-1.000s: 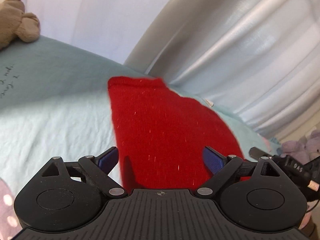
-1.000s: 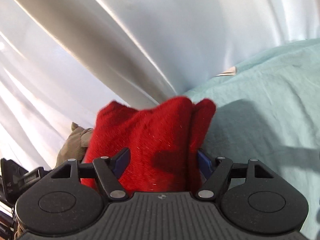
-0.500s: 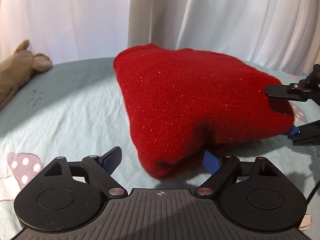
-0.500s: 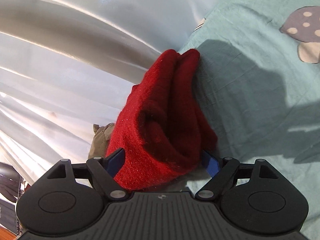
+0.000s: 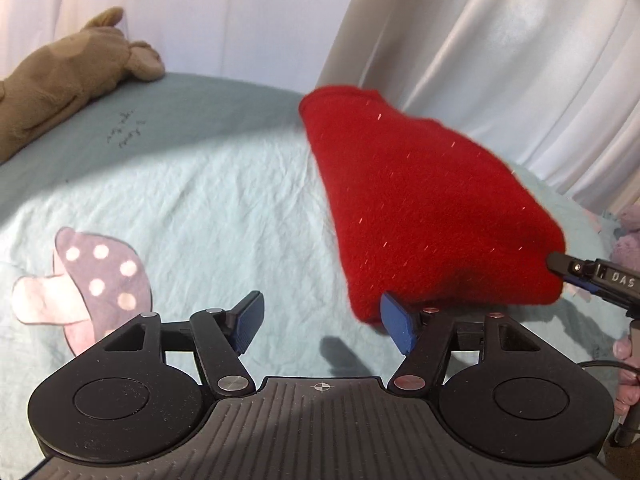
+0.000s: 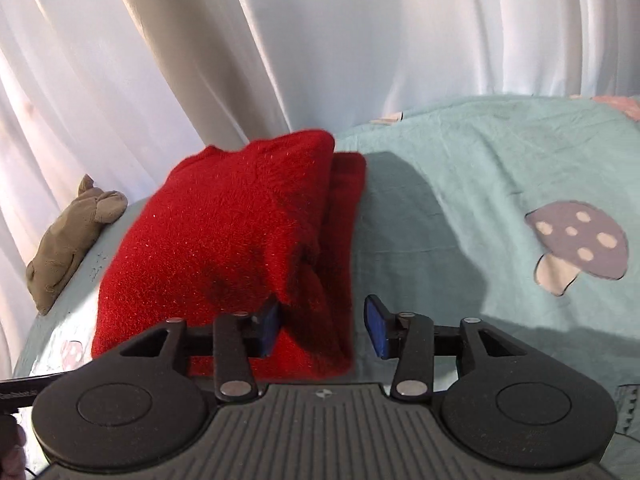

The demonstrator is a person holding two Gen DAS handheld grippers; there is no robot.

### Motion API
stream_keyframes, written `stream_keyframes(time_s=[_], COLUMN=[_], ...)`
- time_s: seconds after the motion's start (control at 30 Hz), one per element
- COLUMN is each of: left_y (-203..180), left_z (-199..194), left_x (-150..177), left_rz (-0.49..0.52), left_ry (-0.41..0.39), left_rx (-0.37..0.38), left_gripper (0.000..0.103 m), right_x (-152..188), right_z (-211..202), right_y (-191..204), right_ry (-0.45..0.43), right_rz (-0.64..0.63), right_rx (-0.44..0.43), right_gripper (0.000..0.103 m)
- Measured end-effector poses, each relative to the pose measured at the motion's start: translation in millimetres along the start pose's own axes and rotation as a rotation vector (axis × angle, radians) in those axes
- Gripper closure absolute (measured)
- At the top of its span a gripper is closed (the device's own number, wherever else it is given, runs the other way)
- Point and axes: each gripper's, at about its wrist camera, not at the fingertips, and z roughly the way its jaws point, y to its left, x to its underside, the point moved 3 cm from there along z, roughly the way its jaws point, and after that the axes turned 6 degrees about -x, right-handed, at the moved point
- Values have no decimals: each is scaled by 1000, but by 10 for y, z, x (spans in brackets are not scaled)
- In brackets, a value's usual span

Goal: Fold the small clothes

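Note:
A folded red knit garment [image 5: 432, 216] lies on the pale green bedsheet [image 5: 208, 208]. My left gripper [image 5: 324, 324] is open and empty, with its right pad at the garment's near left corner. In the right wrist view the garment [image 6: 224, 240] shows as a thick folded stack. My right gripper [image 6: 324, 330] is open, its jaws on either side of the garment's near edge without clamping it. The right gripper's fingers [image 5: 580, 274] also show at the garment's right end in the left wrist view.
A brown plush toy [image 5: 68, 76] lies at the bed's far edge; it also shows in the right wrist view [image 6: 68, 236]. Mushroom prints [image 5: 100, 280] [image 6: 576, 244] mark the sheet. White curtains [image 6: 320, 40] hang behind the bed. A purple plush [image 5: 628, 240] sits at far right.
The garment has come down from being held up and now rests on the sheet. Both grippers have drawn back towards its near edges; the left one is now clear of the cloth.

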Motion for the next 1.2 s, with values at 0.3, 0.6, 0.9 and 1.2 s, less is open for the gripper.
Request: stream_keyframes(time_s=[0.3,0.6,0.9,1.2], left_y=[-588,-722,-719,-645], left_z=[306,682,753,538], left_x=[-522,-371,-329,-203], left_rz=[100,142,123,96], left_ry=[-25,8,-23,-7], left_rx=[-53,-93,-93,-89], left_gripper=[27,11,6,3], right_x=[-296,-145,4,42], right_z=[-36,418,452,306], right_y=[885,874,904,888], right_ry=[-57,59,-13,-26], right_rz=[-371,-489,-563,-537], right_rx=[-39,36,60,43], right_gripper=[67,85,85,83])
